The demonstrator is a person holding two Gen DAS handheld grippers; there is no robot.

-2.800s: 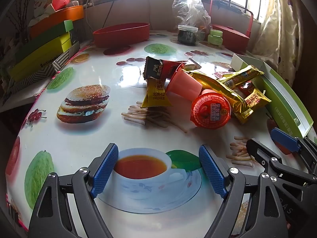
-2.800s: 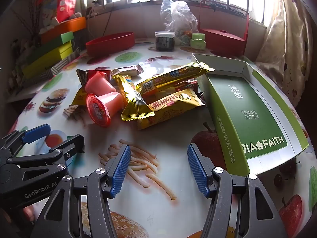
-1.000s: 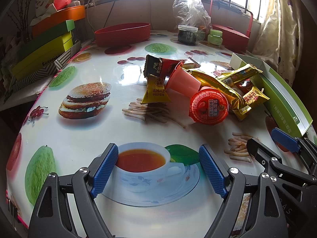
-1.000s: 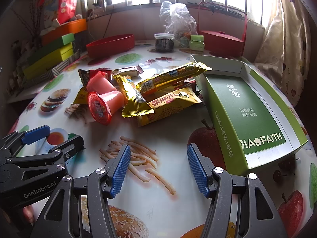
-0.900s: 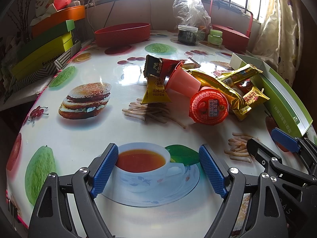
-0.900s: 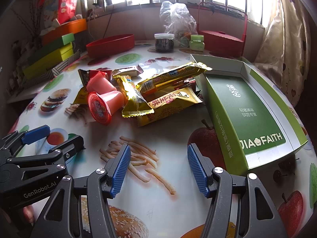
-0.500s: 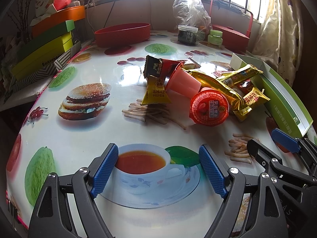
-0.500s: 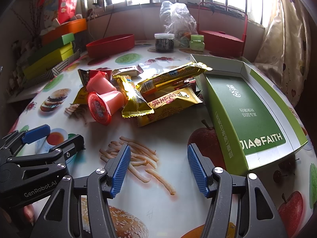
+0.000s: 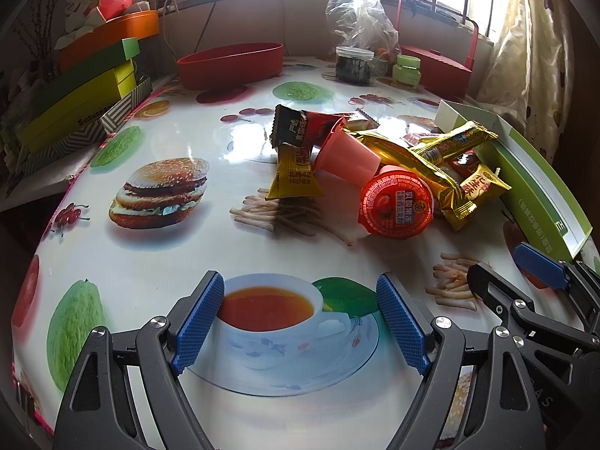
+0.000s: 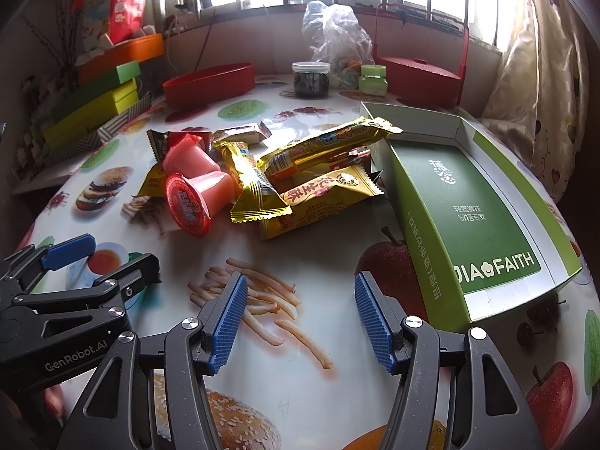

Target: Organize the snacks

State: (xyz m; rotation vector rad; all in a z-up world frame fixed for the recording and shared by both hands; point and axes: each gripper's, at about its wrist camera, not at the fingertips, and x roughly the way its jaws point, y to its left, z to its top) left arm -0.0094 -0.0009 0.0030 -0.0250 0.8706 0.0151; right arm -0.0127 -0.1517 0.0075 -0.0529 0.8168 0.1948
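**Snack pile beside the green box, both tools held wide**

We count two tools. The left tool (image 9: pixel 300 315) hovers low over the desk (image 9: pixel 157 258) with its blue pads spread wide and nothing between them; the right tool (image 10: pixel 300 318) is likewise spread apart and empty, over a printed picture of fries.

The snacks lie in one heap near the middle of the desk, just left of the green box (image 10: pixel 472 210), which lies open and has no snack in it. In the heap we count two pink jelly cups: one on its side showing its red lid (image 10: pixel 187 208), the other (image 10: pixel 189 159) behind it. There are three gold packs: a long one (image 10: pixel 326 144) propped across the top with its end reaching the box corner, a flat one (image 10: pixel 322 198) under it, and a narrow one (image 10: pixel 255 183) leaning toward the cups. A small yellow sachet (image 9: pixel 294 176), a dark wrapper (image 9: pixel 296 127) and a small brown bar (image 10: pixel 240 135) sit at the far side.

The left view shows the sachet's face and the dark wrapper plainly; the right view mostly hides them behind the cups. The right view alone shows the box's whole interior. Each view catches the other tool at its edge.

At the back stand one red tray (image 10: pixel 210 84) and two jars (image 10: pixel 311 78).
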